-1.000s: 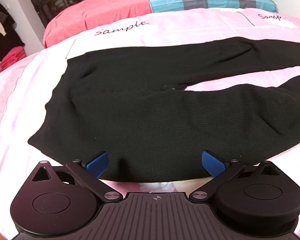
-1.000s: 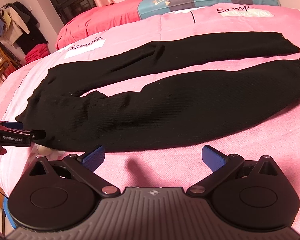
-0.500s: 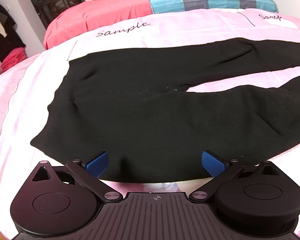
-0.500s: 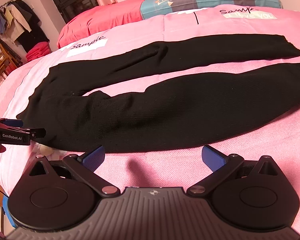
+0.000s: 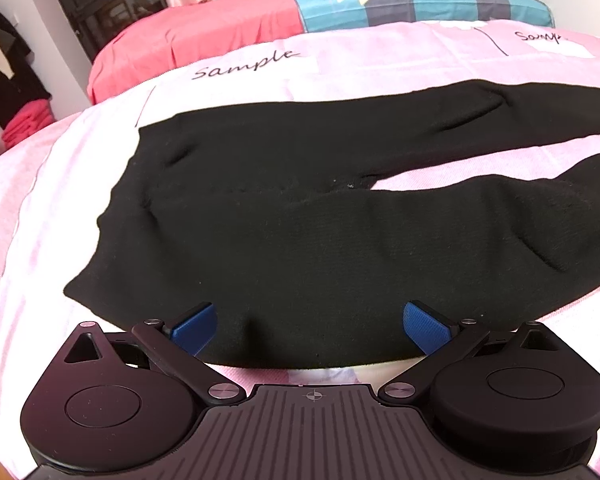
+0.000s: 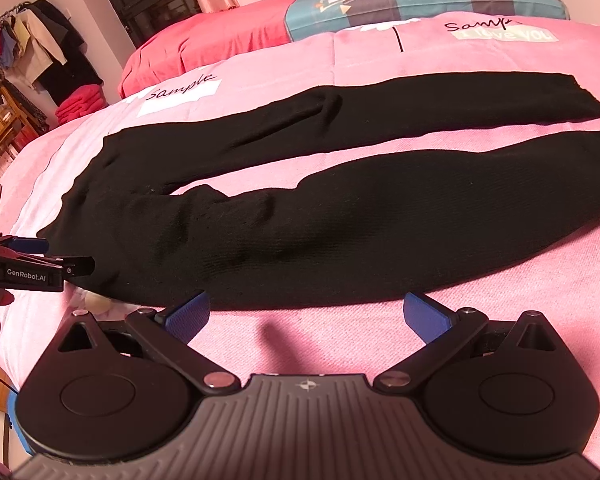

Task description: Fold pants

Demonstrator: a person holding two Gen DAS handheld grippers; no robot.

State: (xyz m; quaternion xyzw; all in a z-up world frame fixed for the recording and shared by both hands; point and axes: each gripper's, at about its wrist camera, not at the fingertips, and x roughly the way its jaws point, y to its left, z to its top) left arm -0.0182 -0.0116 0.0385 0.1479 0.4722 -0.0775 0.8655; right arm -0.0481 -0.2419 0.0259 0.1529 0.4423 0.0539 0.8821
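two pant legs lie apart on the bed (image 6: 380, 52), so no fold shows yet: the black pants (image 6: 340, 224) are spread flat on the pink cover, waist toward the left edge, cuffs toward the right. the left gripper (image 5: 308, 326) has its jaws spread wide over the near side of the garment by the waist, clamping nothing. the right gripper (image 6: 304, 316) hovers with jaws spread too, just short of the near leg's edge. by my judgement the task is at its very start; every fold is left to do.
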